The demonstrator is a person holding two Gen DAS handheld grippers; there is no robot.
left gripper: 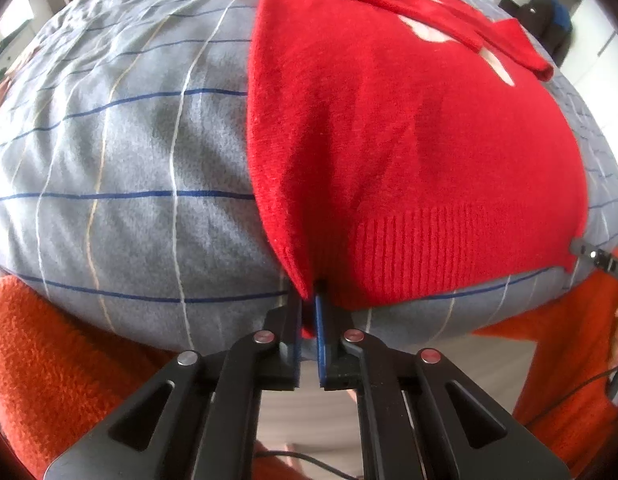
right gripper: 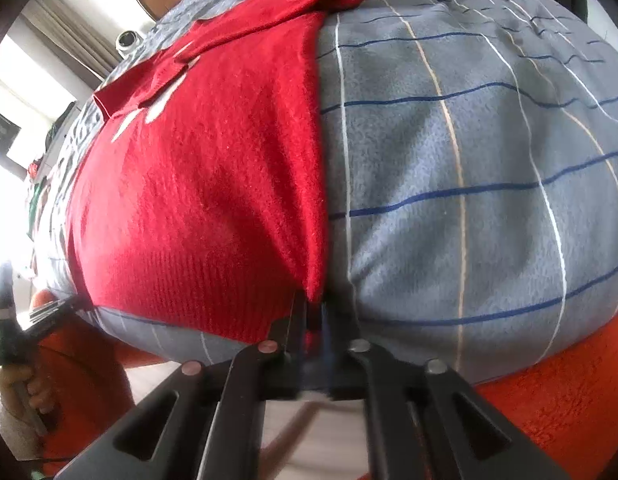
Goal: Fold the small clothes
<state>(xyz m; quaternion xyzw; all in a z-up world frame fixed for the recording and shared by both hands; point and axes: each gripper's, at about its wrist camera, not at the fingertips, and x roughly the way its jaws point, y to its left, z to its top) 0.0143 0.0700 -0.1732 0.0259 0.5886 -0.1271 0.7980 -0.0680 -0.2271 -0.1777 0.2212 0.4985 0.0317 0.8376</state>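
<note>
The left claw (left gripper: 309,312) is clamped shut on the near left hem corner of a red sweater (left gripper: 409,140); the right claw (right gripper: 315,320) is clamped on the near right corner. Beyond both, the sweater is spread flat on a grey checked bedsheet (left gripper: 129,160).

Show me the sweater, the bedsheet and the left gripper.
sweater (left gripper: 409,140), left wrist view, middle of its red body.
bedsheet (left gripper: 129,152), left wrist view, bare grey checked part.
left gripper (left gripper: 309,300), left wrist view, between the fingertips at the hem corner.
</note>
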